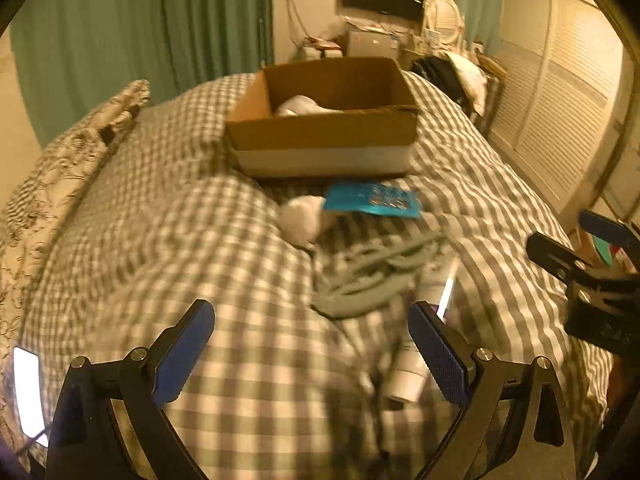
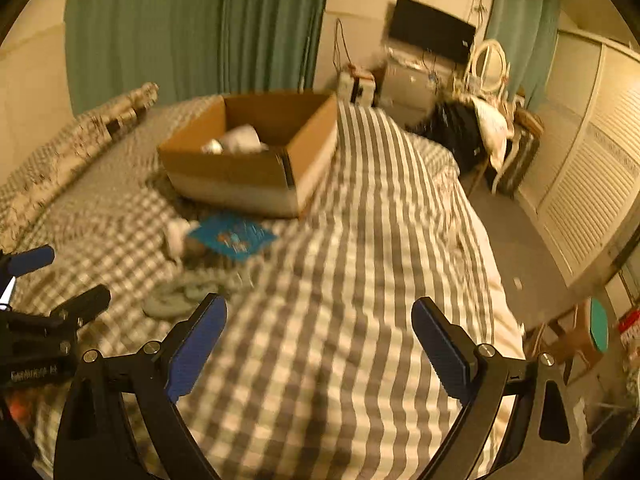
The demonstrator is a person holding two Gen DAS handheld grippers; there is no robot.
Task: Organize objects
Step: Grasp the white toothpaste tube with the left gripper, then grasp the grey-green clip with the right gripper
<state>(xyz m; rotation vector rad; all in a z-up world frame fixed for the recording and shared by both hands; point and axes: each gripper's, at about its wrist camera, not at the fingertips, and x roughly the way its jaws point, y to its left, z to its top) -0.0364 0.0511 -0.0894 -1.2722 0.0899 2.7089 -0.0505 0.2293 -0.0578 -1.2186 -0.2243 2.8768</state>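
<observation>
Both the left hand-held gripper (image 1: 312, 344) and the right hand-held gripper (image 2: 320, 340) are gaping wide over the checked bed (image 1: 240, 280), gripping nothing. A white tube (image 1: 416, 360) is lying nearest, its long axis running toward the cardboard box (image 1: 324, 136). Beyond it, gray cloth (image 1: 372, 276), then a blue packet (image 1: 372, 200) lying flat just before the box.

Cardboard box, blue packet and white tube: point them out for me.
cardboard box (image 1: 324, 132), left wrist view, front wall.
blue packet (image 1: 372, 199), left wrist view, middle of its face.
white tube (image 1: 410, 376), left wrist view, lower body near the cap.
</observation>
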